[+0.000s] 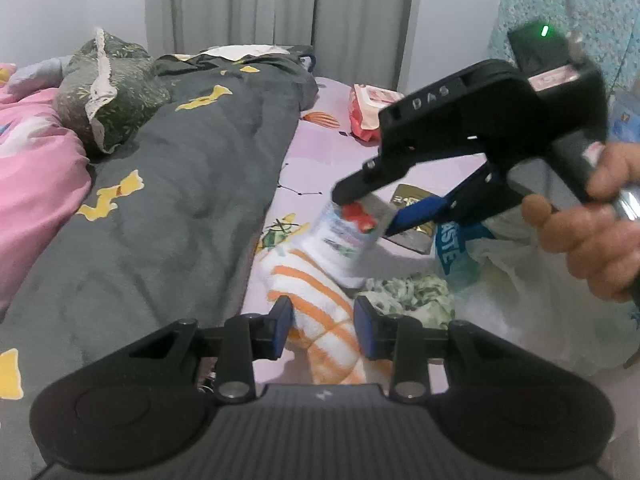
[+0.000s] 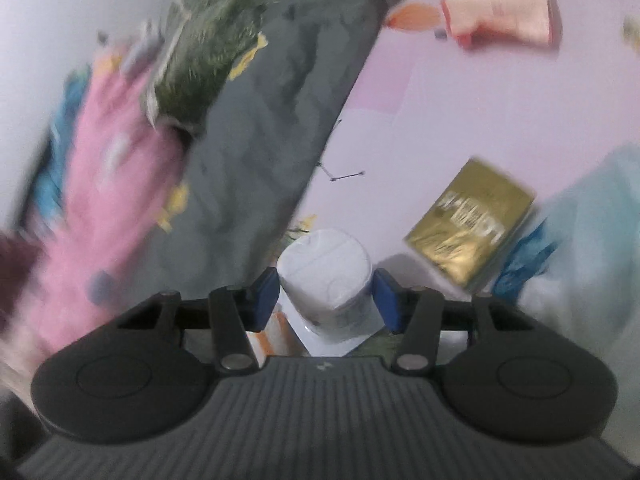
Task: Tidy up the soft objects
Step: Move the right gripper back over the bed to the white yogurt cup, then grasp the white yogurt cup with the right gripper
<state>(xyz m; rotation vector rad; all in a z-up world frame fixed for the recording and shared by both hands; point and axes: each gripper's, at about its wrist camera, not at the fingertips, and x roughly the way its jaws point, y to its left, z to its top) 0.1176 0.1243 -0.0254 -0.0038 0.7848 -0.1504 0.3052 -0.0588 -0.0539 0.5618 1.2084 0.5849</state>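
On the bed (image 1: 320,128), lilac printed sheet, soft clutter bunched at the near right. Right gripper (image 2: 326,294) has its jaws partly closed around a white plastic-wrapped packet (image 2: 326,276), blue pads at both flanks; the left view shows the same packet (image 1: 348,232) lifted clear of the sheet, tilted, so the grip looks firm. Likely being carried off to sort it; destination not shown. Wrapper glossy, crinkled, with a red-and-blue print; contents look squashy. Left gripper (image 1: 322,326) hovers low, jaws open, straddling an orange-striped white towel (image 1: 320,312) without clamping it; probably staged for the next pick. Towel is terry, loosely rolled. Beside it a crumpled green floral cloth (image 1: 416,294). A flat gold box (image 2: 470,218), rigid, lies near. Grey fleece blanket (image 1: 168,184) with yellow patches fills the left.
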